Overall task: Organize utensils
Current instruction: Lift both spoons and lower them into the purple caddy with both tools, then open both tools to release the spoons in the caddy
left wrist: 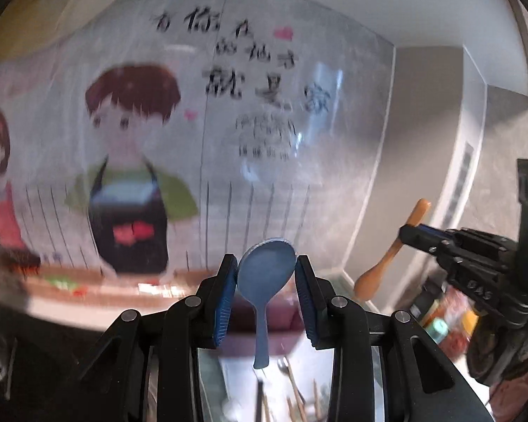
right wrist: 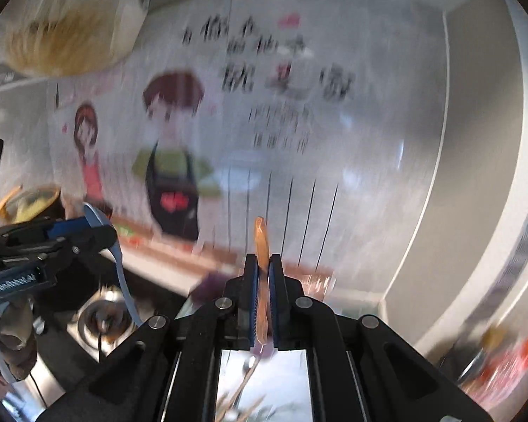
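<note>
Your left gripper [left wrist: 266, 267] clamps the blue spoon [left wrist: 266, 281] at lower centre; your right gripper [right wrist: 263, 274] pinches what looks like an orange spoon [right wrist: 261, 274].

Left claw [left wrist: 266, 274] holds a rice paddle [left wrist: 265, 277] upright; right claw [right wrist: 263, 277], to its right, clamps a wooden spoon [right wrist: 260, 246]. Wall poster [left wrist: 158, 123] behind both; sink drain [right wrist: 100, 316] below left.

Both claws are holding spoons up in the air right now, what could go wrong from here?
The left claw pinches the blue plastic rice spoon by its rounded bowl edges, handle hanging down; it could pivot or slip out. The right claw holds the orange wooden spoon near mid-handle. Both views are motion-blurred, so the spoons might collide.
</note>
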A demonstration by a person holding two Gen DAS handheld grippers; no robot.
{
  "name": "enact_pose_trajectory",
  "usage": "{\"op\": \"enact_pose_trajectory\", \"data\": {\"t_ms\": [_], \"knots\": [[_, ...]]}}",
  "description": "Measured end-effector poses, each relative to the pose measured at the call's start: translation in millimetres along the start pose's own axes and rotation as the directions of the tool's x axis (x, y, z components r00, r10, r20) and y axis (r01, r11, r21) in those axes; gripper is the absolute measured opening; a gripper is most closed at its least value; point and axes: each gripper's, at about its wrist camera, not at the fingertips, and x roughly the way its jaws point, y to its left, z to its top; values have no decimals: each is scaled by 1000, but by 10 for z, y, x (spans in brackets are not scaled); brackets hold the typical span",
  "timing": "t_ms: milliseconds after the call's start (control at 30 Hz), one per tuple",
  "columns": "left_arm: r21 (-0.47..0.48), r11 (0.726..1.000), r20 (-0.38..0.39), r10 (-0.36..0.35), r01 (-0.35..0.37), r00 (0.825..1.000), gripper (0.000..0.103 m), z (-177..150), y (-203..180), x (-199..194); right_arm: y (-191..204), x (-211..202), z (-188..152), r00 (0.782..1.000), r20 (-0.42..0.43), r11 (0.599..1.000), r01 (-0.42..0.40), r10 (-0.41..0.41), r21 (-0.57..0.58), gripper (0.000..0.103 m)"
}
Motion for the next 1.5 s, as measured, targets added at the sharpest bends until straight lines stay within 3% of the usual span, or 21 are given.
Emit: {"op": "enact_pose_trajectory", "data": {"t_ms": [100,233,400,567,833,867,900,933,967,1033,1167,1233,1433,1500], "knots": [[8,1000,15,8,-8,1000,35,203,-3,194,-59,129,218,999,33,1000,12,-12,-4,6],[-2,1000,0,19,-19,1000,35,277,65,599,-101,463,181,1000,6,1000,-2,2,9,6],[-27,1000,-43,7,-9,999,35,85,220,1139,-192,1135,-136,994,-95,996,-37,44,78,6],[-32,999,-132,12,-16,991,35,-221,337,1665,-236,1635,-464,979,-191,992,-49,71,117,6],[-91,996,-306,-10,-19,952,37,-747,552,2368,-190,2212,-950,942,-320,989,-63,104,136,6],[-97,995,-329,-15,-18,944,39,-815,560,2423,-182,2279,-1016,933,-342,988,-68,112,137,6],[-112,993,-350,-17,-23,936,49,-879,590,2481,-176,2323,-1060,927,-356,987,-71,118,142,7],[-130,991,-360,-24,-24,933,57,-919,618,2492,-171,2374,-1127,917,-376,985,-78,131,152,11],[-151,988,-362,-34,-23,932,58,-947,643,2487,-171,2404,-1171,910,-391,984,-78,136,161,15],[-177,984,-354,-40,-25,934,61,-972,670,2416,-194,2402,-1224,905,-402,982,-74,139,174,34],[-172,982,-319,17,-76,948,76,-962,676,2097,-211,2231,-1227,917,-383,986,-53,111,157,51],[-160,982,-299,48,-100,953,84,-972,674,1907,-227,2062,-1227,930,-361,991,-19,66,132,65],[-120,975,-261,152,-189,953,103,-1197,595,1291,-282,1543,-1306,941,-337,993,33,8,117,84],[-111,973,-263,165,-200,951,103,-1314,557,1127,-279,1359,-1415,940,-342,992,58,-17,112,90]]}}
